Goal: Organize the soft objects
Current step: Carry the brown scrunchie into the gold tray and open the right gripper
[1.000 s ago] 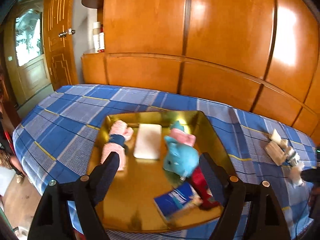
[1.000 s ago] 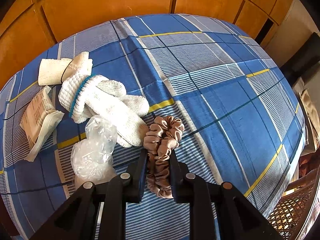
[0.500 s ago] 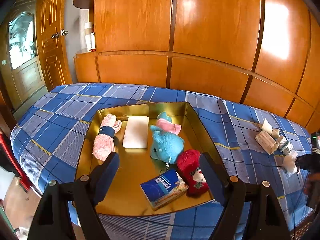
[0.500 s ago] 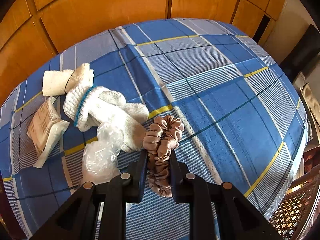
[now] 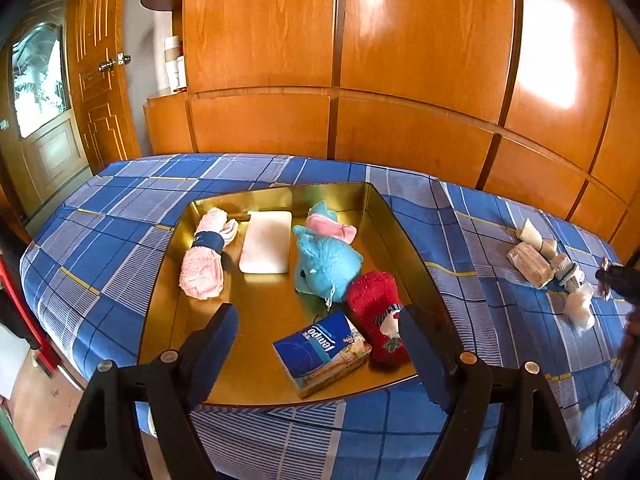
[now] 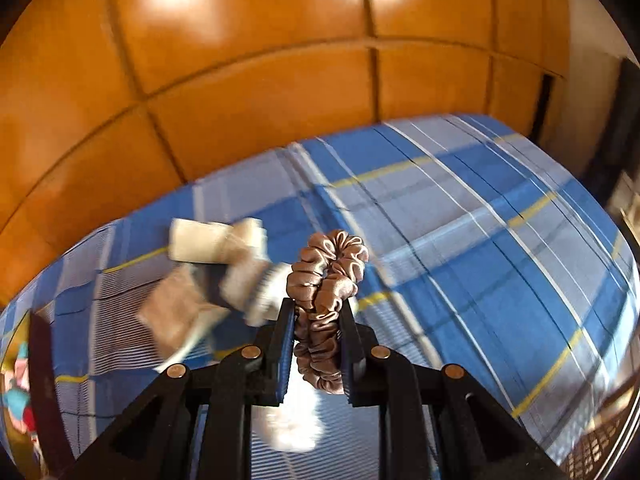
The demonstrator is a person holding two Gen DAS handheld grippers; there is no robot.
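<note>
Lifted: one scrunchie (image 6: 326, 276), right tongs (image 6: 318, 312).

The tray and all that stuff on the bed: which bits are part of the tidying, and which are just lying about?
Part of the job:
- gold tray
- brown scrunchie, clamped in the right tool
- pink towel roll, blue plush toy, red sock, all in the tray

Just lying about:
- wooden wardrobe
- door
- checked bedsheet

"Tempo" on blue tissue pack (image 5: 323, 347)
</note>
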